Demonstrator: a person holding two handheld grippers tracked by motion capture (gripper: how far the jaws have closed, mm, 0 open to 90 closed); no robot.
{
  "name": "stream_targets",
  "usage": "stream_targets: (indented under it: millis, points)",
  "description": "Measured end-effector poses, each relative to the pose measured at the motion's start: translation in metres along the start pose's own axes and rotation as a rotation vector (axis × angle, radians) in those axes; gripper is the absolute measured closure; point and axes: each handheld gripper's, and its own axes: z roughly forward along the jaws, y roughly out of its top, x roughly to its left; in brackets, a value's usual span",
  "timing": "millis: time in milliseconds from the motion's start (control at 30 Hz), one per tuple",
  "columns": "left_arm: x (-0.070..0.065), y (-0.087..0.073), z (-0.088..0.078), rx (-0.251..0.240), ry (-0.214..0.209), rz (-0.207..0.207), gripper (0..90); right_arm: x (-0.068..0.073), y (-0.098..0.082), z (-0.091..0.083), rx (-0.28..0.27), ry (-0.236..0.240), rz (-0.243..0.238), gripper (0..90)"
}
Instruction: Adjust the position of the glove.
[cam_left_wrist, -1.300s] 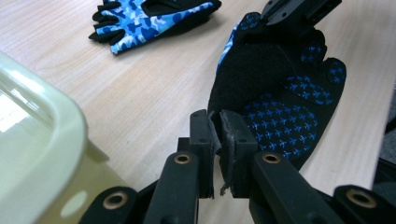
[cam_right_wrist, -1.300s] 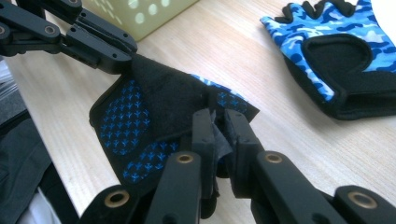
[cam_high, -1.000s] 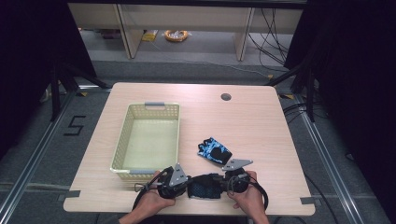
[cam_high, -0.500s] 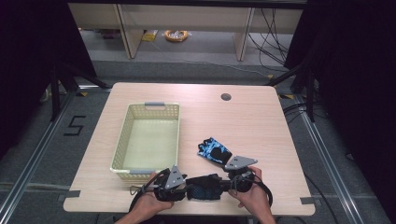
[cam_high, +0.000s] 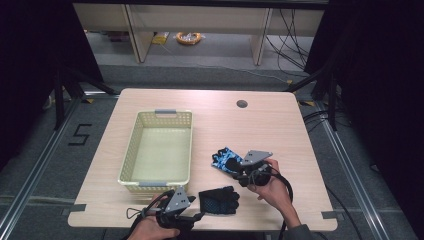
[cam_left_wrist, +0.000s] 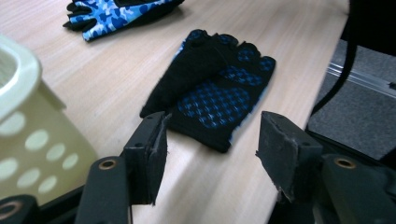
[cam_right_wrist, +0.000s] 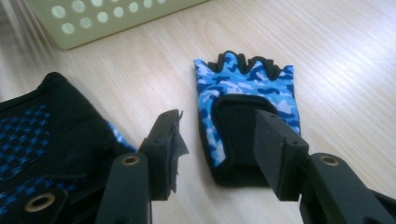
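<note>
Both grippers released, gloves lying free on table.

Left gripper (cam_left_wrist: 210, 154) had just been opening, jaws apart and empty, the black dotted glove (cam_left_wrist: 212, 88) flat just ahead near the table (cam_high: 280, 125) front edge. Right gripper (cam_right_wrist: 217, 149) stood open, jaws just narrowing, nothing pinched; the blue camouflage glove (cam_right_wrist: 247, 88) lay beyond its tips, right of the basket (cam_high: 131, 155).
</note>
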Motion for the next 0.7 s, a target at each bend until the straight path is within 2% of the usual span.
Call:
stream_targets:
  millis: [33, 67, 100, 133, 200, 267, 300, 333, 367, 400, 433, 467, 500, 533, 567, 600, 633, 667, 700]
  points:
    - [-0.003, -0.002, -0.001, -0.021, -0.008, -0.041, 41.7, -0.003, 0.001, 0.003, 0.005, -0.001, -0.022, 54.5]
    - [-0.001, -0.005, -0.003, -0.014, 0.003, -0.037, 41.3, -0.003, 0.002, 0.007, 0.026, 0.011, -0.018, 54.6]
    - [0.000, -0.006, -0.004, -0.004, -0.006, -0.035, 40.8, -0.003, 0.003, 0.012, 0.035, 0.020, -0.027, 55.5]
    - [0.003, -0.007, -0.007, 0.005, 0.002, -0.008, 40.8, -0.004, 0.003, 0.014, 0.042, 0.022, -0.042, 56.5]
    - [0.005, -0.010, -0.009, 0.017, 0.001, -0.045, 40.7, -0.006, 0.004, 0.021, 0.065, 0.040, -0.047, 58.4]
    - [0.008, -0.012, -0.010, 0.015, 0.015, -0.042, 40.3, -0.005, 0.004, 0.025, 0.080, 0.068, -0.043, 60.0]
    - [0.008, -0.013, -0.010, 0.019, 0.018, -0.053, 40.2, -0.008, 0.005, 0.028, 0.074, 0.081, -0.062, 60.5]
    - [0.007, -0.014, -0.010, 0.000, 0.010, -0.062, 40.1, -0.007, 0.004, 0.029, 0.083, 0.081, -0.049, 61.1]
    - [0.007, -0.014, -0.009, -0.004, 0.008, -0.060, 40.0, -0.009, 0.004, 0.031, 0.095, 0.081, -0.056, 62.0]
    - [0.007, -0.014, -0.009, 0.000, 0.004, -0.057, 40.0, -0.008, 0.004, 0.032, 0.110, 0.085, -0.042, 63.4]
    - [0.008, -0.015, -0.009, 0.002, 0.009, -0.057, 40.0, -0.012, 0.003, 0.035, 0.101, 0.092, -0.081, 67.6]
    - [0.009, -0.014, -0.009, 0.019, 0.012, -0.039, 40.1, -0.011, 0.003, 0.035, 0.109, 0.081, -0.067, 72.6]
    - [0.009, -0.014, -0.009, 0.016, 0.013, -0.042, 40.1, -0.011, 0.002, 0.036, 0.112, 0.077, -0.033, 77.4]
    - [0.007, -0.015, -0.008, 0.013, 0.017, -0.074, 40.1, -0.013, 0.002, 0.036, 0.103, 0.081, -0.014, 81.0]
    - [0.007, -0.015, -0.008, 0.004, 0.013, -0.082, 40.1, -0.014, 0.002, 0.034, 0.112, 0.088, 0.003, 83.9]
    - [0.008, -0.015, -0.008, 0.015, 0.016, -0.069, 40.2, -0.014, 0.001, 0.035, 0.087, 0.087, 0.028, 85.2]
    - [0.008, -0.015, -0.008, 0.016, 0.008, -0.072, 40.3, -0.014, 0.001, 0.034, 0.096, 0.083, 0.047, 86.1]
    - [0.010, -0.015, -0.008, 0.020, 0.016, -0.044, 40.4, -0.015, 0.000, 0.033, 0.078, 0.080, 0.057, 86.5]
    - [0.009, -0.015, -0.008, 0.014, 0.012, -0.054, 40.5, -0.014, 0.000, 0.032, 0.061, 0.083, 0.092, 86.7]
